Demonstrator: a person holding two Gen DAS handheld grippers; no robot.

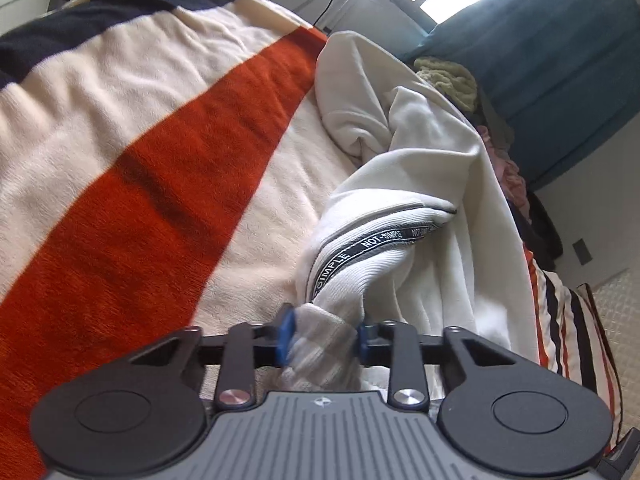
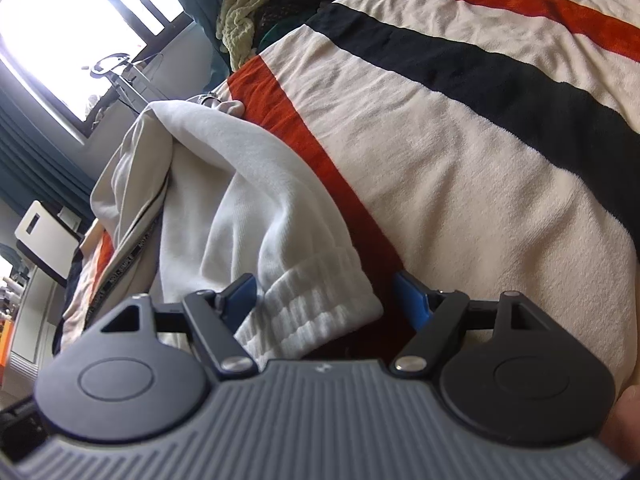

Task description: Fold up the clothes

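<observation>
A white sweatshirt [image 1: 420,152] lies crumpled on the bed, its neck band printed with black "NOT-SIMPLE" tape [image 1: 372,244]. My left gripper [image 1: 325,334] is shut on a bunched ribbed edge [image 1: 320,348] of this sweatshirt, with the blue pads [image 1: 287,332] pressing it from both sides. In the right wrist view the same sweatshirt [image 2: 240,184] runs towards the window. Its ribbed cuff [image 2: 316,312] lies between the jaws of my right gripper [image 2: 326,300]. That gripper is open: the right blue pad [image 2: 412,300] stands clear of the cuff.
A blanket [image 1: 160,160] with cream, orange and navy stripes covers the bed [image 2: 480,140]. A pile of other clothes [image 2: 244,16] lies at the far end, near a teal curtain [image 1: 560,60] and a bright window [image 2: 60,20]. Part of a hand [image 2: 628,420] shows at the lower right.
</observation>
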